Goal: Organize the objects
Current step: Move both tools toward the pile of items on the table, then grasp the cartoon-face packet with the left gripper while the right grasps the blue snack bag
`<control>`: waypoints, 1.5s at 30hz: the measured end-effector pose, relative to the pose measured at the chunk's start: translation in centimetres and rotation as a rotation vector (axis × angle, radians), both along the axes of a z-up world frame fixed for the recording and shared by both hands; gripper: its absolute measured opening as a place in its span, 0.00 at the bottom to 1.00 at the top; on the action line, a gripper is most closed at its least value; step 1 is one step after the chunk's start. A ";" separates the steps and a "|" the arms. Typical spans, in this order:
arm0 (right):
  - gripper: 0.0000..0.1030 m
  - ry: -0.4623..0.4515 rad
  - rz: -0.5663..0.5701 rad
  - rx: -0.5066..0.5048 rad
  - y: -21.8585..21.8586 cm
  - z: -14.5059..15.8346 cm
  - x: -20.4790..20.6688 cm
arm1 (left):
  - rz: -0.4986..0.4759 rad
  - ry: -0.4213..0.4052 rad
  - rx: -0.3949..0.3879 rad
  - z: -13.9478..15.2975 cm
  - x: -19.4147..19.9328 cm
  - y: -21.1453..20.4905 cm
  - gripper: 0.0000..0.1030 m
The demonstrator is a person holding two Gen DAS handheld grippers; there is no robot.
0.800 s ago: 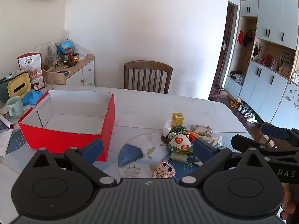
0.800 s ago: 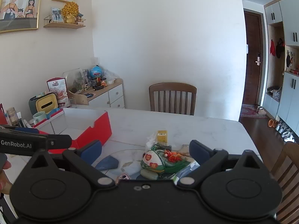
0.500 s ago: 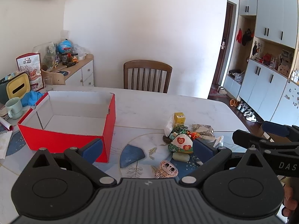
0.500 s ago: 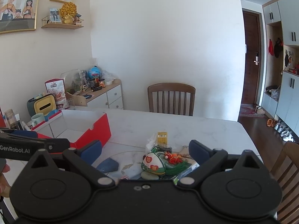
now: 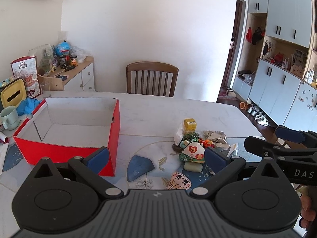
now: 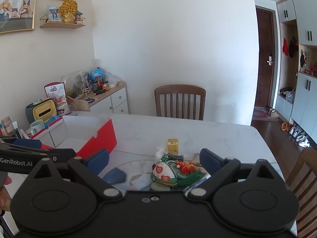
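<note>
An empty red box [image 5: 65, 150] with a white inside stands on the left of the white table; it also shows in the right wrist view [image 6: 99, 138]. A pile of small things lies to its right: a white and green sachet [image 5: 191, 153] [image 6: 163, 175], a yellow carton [image 5: 190, 124] [image 6: 172, 144], a red toy [image 6: 184, 166], a pale green soap [image 5: 193, 166], a round face charm [image 5: 179, 180]. My left gripper [image 5: 156, 158] is open and empty above the table, near the pile. My right gripper [image 6: 154, 158] is open and empty over the pile.
A wooden chair [image 5: 152, 81] stands at the table's far side. A mint mug [image 5: 9, 118], blue gloves [image 5: 27, 106] and a yellow tissue box [image 5: 12, 95] sit left of the box. A cluttered sideboard [image 5: 79, 73] stands behind. Another chair [image 6: 303, 188] is at the right.
Both grippers have drifted slightly back and up from the pile; both stay open and empty. Nothing on the table has moved.
</note>
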State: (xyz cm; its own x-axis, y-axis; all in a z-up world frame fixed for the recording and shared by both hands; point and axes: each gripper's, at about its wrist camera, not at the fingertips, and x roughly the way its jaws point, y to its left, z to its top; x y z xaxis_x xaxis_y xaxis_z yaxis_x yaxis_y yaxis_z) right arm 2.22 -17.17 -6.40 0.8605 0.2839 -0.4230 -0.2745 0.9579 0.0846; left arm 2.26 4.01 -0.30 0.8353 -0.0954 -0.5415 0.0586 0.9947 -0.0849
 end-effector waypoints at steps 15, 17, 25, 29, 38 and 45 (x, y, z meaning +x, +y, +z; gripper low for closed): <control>0.94 0.012 -0.054 -0.020 1.1 -0.7 1.8 | -0.066 0.016 -0.004 -0.8 3.0 0.7 1.00; 0.93 0.020 -0.064 -0.022 1.0 -1.0 2.1 | -0.078 0.025 -0.006 -1.1 3.7 0.8 1.00; 0.91 0.083 -0.129 -0.077 0.3 -3.4 4.5 | -0.169 0.080 0.008 -3.6 6.3 -0.1 1.00; 0.89 0.127 -0.173 -0.084 -0.6 -4.3 6.4 | -0.237 0.105 0.030 -5.3 7.6 -1.2 1.00; 0.83 0.254 -0.244 -0.110 -1.7 -8.4 9.9 | -0.331 0.193 0.066 -9.9 10.7 -3.5 1.00; 0.76 0.352 -0.280 -0.102 -2.7 -11.3 12.2 | -0.375 0.232 0.095 -12.8 11.7 -4.6 1.00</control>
